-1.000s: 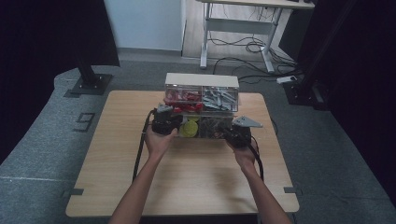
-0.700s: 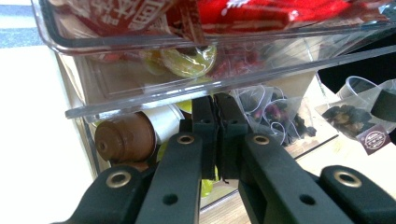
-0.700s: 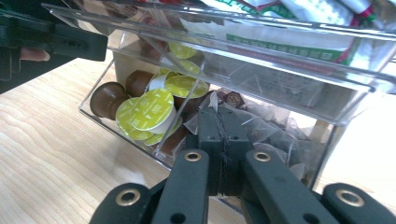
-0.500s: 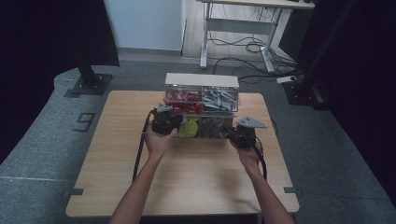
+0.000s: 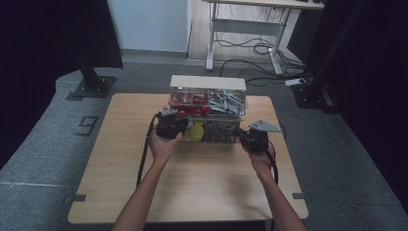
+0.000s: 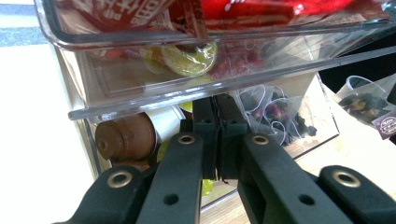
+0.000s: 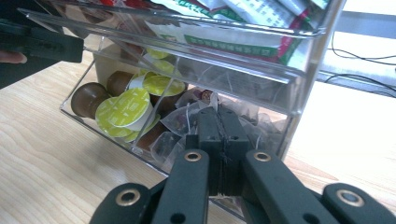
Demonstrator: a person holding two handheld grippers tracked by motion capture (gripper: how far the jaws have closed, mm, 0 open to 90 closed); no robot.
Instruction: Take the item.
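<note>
Pressing both closed, empty grippers — left gripper (image 5: 169, 126) & right gripper (image 5: 251, 137) — against the clear organizer's lower drawer (image 5: 211, 132), prob. to push it. Coffee pods (image 7: 123, 109) sit just left of right jaws, tea bags (image 6: 275, 112) right beyond left jaws.

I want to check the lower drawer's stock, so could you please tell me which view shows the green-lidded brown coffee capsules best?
The right gripper view: the green-lidded brown coffee capsules lie clearly visible behind the clear drawer wall. The left gripper view shows one brown capsule close up; the high view gives a yellow-green blob.
</note>
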